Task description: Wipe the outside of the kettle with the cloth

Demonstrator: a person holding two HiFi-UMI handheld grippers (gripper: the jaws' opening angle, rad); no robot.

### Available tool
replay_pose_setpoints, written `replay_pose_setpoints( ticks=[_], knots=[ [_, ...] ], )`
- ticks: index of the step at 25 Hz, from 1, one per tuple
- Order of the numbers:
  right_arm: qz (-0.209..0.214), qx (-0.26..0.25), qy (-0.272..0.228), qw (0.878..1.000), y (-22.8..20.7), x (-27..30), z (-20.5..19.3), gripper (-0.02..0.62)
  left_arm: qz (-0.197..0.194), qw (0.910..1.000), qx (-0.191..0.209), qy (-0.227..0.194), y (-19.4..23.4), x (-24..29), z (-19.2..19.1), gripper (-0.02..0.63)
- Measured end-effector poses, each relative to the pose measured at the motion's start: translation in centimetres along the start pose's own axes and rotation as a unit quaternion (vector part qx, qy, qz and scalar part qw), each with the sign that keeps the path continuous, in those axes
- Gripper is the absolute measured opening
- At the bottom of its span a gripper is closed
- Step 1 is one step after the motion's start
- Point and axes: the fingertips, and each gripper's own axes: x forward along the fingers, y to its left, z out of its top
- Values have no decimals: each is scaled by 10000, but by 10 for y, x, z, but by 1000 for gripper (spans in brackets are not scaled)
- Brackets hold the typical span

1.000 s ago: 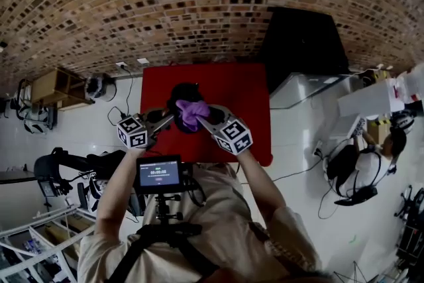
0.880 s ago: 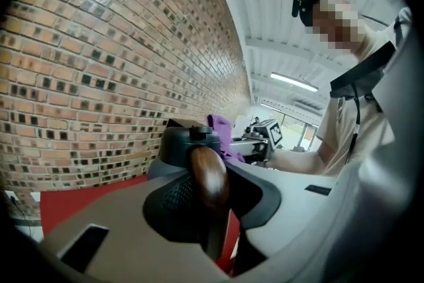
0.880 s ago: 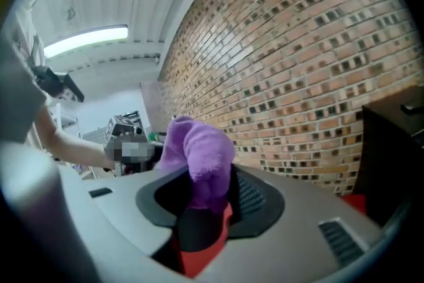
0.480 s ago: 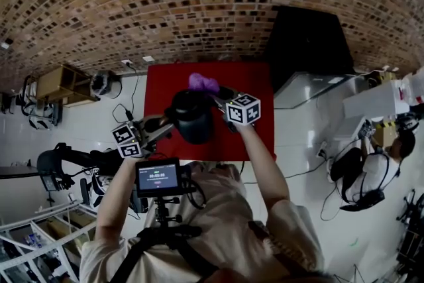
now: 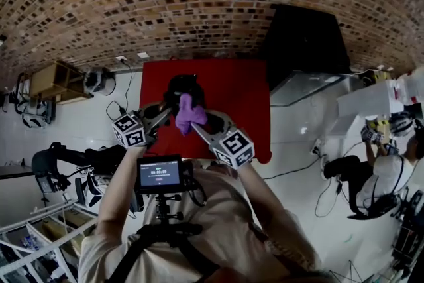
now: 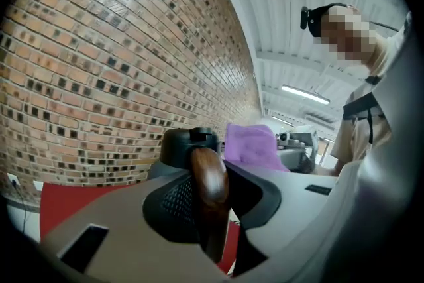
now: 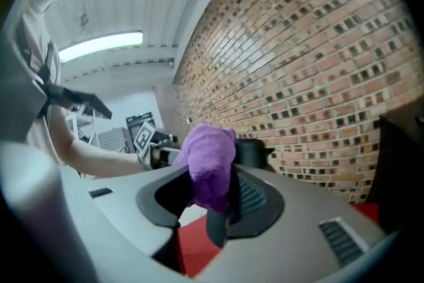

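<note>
A black kettle (image 5: 183,86) is over the red table (image 5: 238,93) in the head view. My left gripper (image 5: 168,113) is shut on its brown wooden handle (image 6: 209,179), which stands upright between the jaws in the left gripper view, below the black lid (image 6: 189,142). A bunched purple cloth (image 5: 187,114) is pinched in my right gripper (image 5: 197,124) and lies against the kettle's near side. From the right gripper view the cloth (image 7: 211,166) fills the jaws, with the kettle (image 7: 253,151) just behind it. Whether the kettle's base rests on the table is hidden.
A brick wall rises behind the table. A large black box (image 5: 305,40) stands right of the table. A wooden shelf unit (image 5: 56,84) stands at the far left, and cables run across the white floor. Another person (image 5: 391,172) is at the right edge.
Half a second ago my right gripper held the cloth at the kettle's far side; it has drawn back, and the cloth is on the near side again. The kettle has shifted slightly away.
</note>
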Motion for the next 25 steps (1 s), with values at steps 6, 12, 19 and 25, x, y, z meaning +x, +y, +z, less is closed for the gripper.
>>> replay_pose_setpoints(
  ticks=[6, 12, 19, 25],
  knots=[
    [-373, -855, 1020, 9904, 27, 70, -37, 160, -166, 9998, 137, -29, 9, -1, 14, 89],
    [-592, -509, 690, 9946, 1, 34, -25, 160, -434, 9984, 347, -144, 1, -14, 28, 91],
    [-1222, 363, 331, 9913, -87, 21, -19, 158, -726, 9959, 387, -365, -2, -38, 42, 91],
    [-855, 896, 462, 9912, -138, 76, -12, 158, -1189, 9911, 291, -527, -22, -46, 44, 89]
  ],
)
